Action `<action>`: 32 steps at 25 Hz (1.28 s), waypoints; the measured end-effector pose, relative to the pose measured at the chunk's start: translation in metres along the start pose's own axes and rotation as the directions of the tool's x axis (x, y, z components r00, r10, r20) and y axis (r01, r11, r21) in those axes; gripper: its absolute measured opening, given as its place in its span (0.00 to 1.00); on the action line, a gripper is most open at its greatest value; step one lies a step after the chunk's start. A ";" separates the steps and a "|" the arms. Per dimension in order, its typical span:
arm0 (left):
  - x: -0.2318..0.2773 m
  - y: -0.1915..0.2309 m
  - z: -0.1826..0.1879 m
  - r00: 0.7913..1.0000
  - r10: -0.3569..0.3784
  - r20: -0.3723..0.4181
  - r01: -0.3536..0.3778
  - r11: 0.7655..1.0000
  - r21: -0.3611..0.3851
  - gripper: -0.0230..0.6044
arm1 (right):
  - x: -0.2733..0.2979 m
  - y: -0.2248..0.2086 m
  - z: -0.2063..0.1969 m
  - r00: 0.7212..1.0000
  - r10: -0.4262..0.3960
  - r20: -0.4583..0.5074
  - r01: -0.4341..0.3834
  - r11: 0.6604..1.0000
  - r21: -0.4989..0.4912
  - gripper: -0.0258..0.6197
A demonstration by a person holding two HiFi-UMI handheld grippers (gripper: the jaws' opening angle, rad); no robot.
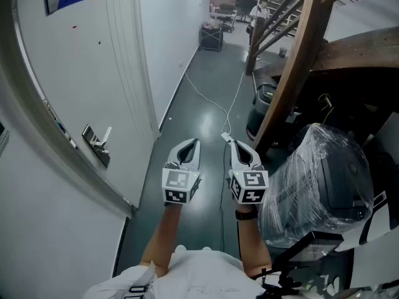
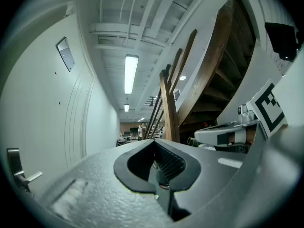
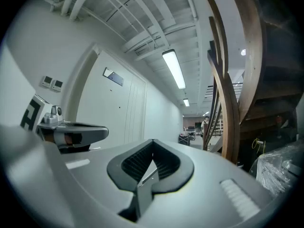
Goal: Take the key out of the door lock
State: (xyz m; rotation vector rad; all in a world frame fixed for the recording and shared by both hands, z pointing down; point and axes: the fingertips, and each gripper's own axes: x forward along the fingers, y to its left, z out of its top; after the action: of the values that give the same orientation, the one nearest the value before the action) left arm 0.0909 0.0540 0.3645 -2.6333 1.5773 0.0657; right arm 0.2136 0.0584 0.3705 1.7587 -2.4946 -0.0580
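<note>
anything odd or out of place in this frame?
A white cable trails loose along the corridor floor, a trip hazard. A bulky item wrapped in plastic film sits by the stairs at right. Nothing looks spilled or broken. Any key in the door lock is too small to see.

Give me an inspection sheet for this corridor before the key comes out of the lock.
Surface: dark glossy floor.
Job's things: door at left, with handle on its lock plate; key too small to make out.
Clutter: wrapped thing, bulky and under clear plastic, at right; cart far down the corridor.
Grippers: left gripper and right gripper side by side over the floor, jaws shut, nothing between them, both apart from the door.
Cables: white cable trails along the floor ahead of the grippers.
Surroundings: wooden staircase at right; person far off.
</note>
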 end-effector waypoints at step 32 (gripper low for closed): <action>0.078 0.009 -0.052 0.994 0.068 -0.089 -0.063 0.996 0.060 0.04 | 0.079 -0.028 -0.050 0.995 0.052 -0.091 -0.045 0.997 0.070 0.03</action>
State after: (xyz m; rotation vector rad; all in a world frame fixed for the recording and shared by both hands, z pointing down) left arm 0.1200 -0.0228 0.4099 -2.5762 1.6671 -0.0961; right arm 0.2181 -0.0248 0.4220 1.6827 -2.4997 0.1101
